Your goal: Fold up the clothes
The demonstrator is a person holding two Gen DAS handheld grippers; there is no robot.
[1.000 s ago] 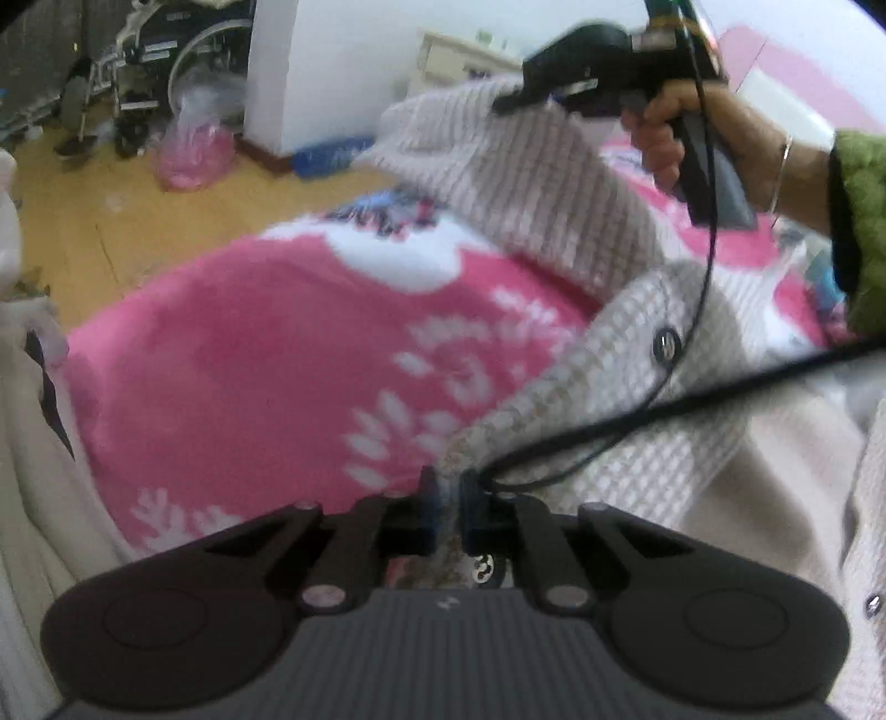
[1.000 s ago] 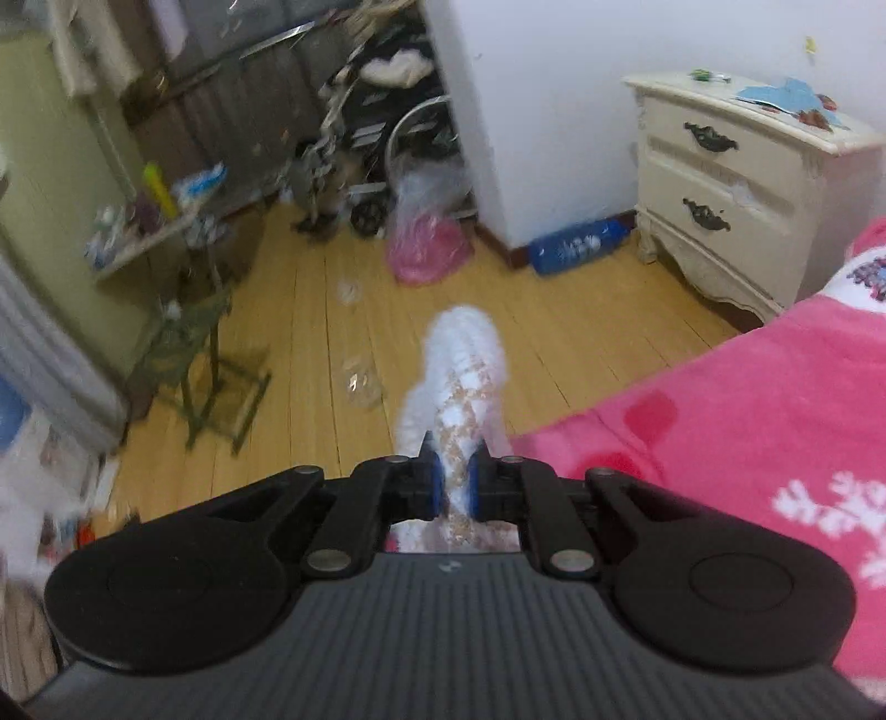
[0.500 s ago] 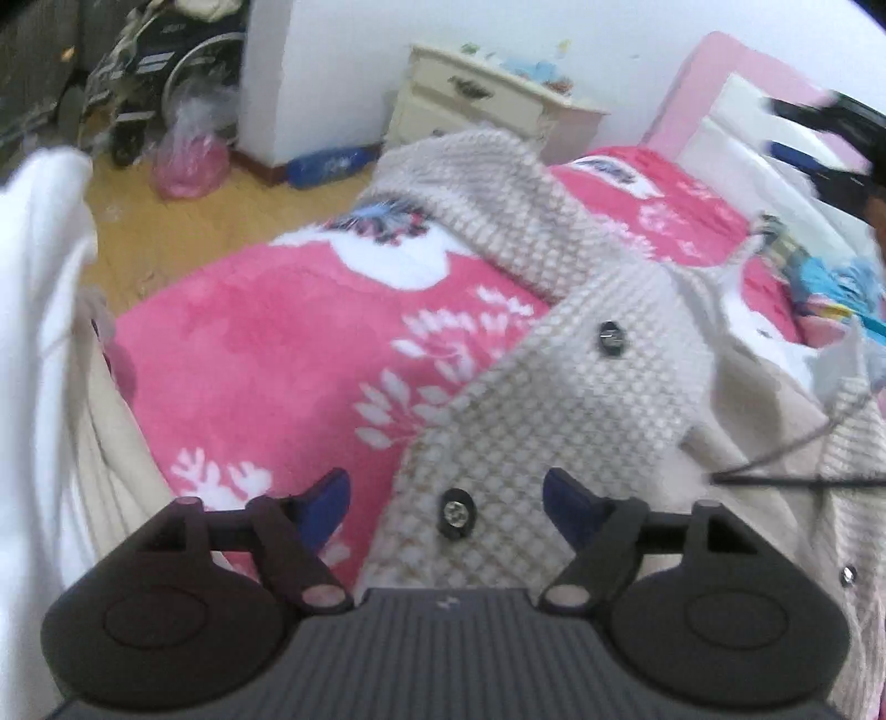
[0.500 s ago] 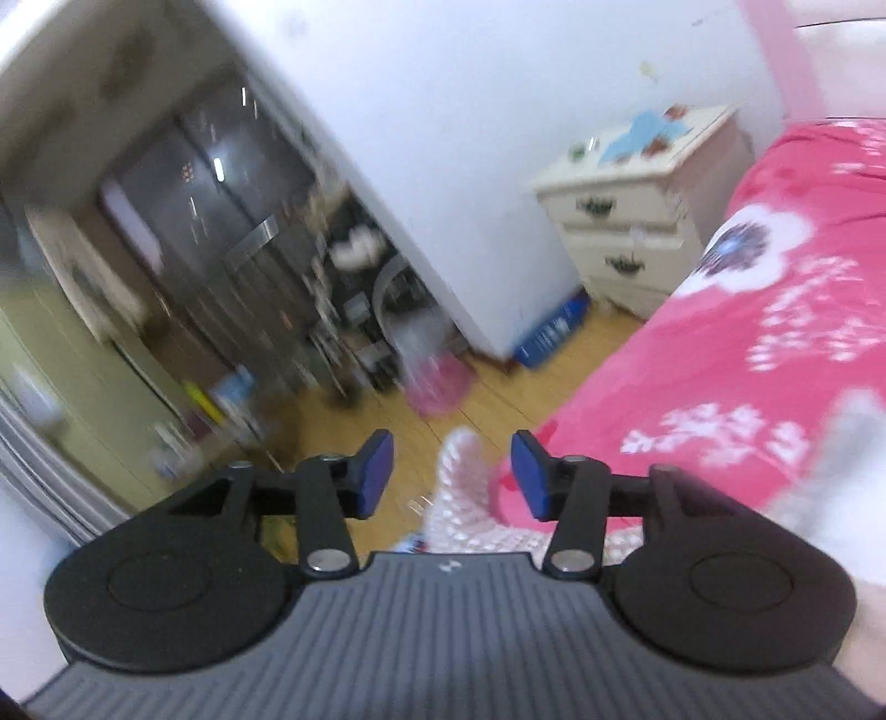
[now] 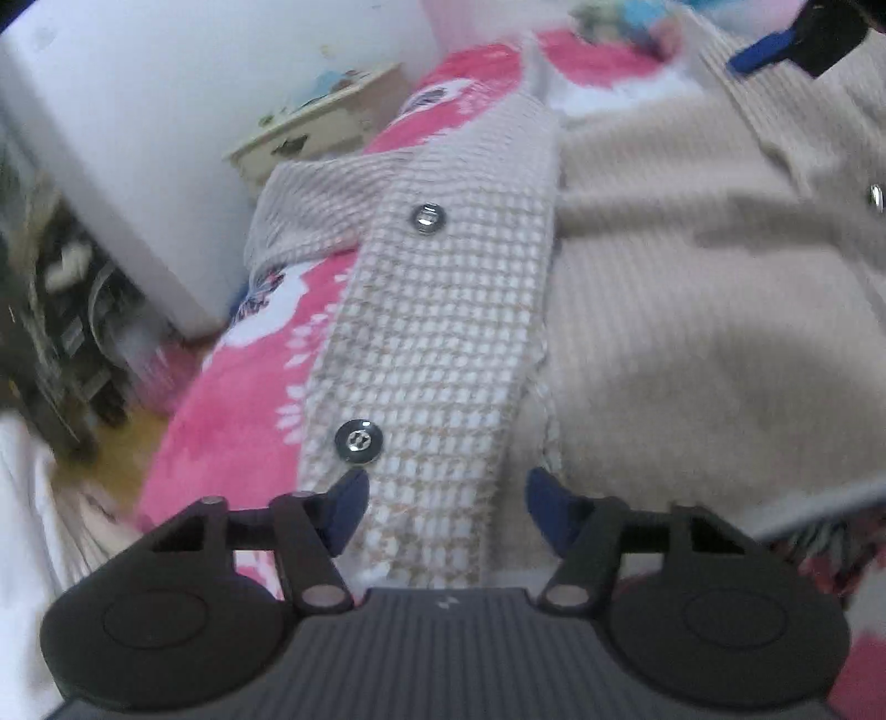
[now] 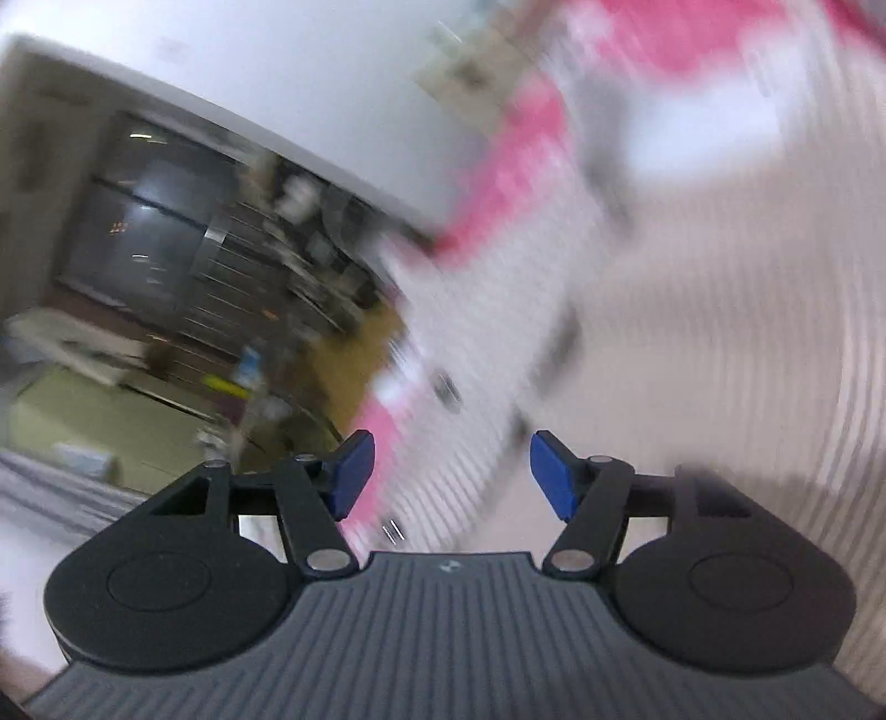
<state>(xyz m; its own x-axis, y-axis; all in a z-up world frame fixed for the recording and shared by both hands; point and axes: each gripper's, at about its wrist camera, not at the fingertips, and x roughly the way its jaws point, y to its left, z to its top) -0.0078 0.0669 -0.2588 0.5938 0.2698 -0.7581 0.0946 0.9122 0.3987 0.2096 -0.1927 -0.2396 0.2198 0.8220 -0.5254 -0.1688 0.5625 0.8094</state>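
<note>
A beige knit cardigan (image 5: 692, 310) lies spread on the pink flowered blanket (image 5: 249, 376). Its checked front band (image 5: 437, 343) with metal snap buttons (image 5: 359, 440) runs toward me. My left gripper (image 5: 447, 512) hovers open just above the band's near end, nothing between its blue pads. In the blurred right wrist view my right gripper (image 6: 451, 476) is open over the same cardigan (image 6: 692, 360), holding nothing. One blue tip of the right gripper (image 5: 775, 41) shows at the top right of the left wrist view.
A cream nightstand (image 5: 326, 124) stands by the white wall (image 5: 166, 99) beyond the bed. Wooden floor (image 6: 354, 354) and dark clutter (image 5: 61, 338) lie off the bed's left side. White cloth (image 5: 27, 526) hangs at my near left.
Both grippers let go of the cardigan's band a second ago and opened wide. The garment now lies flat on the bed, and both cameras have swung right over it.
</note>
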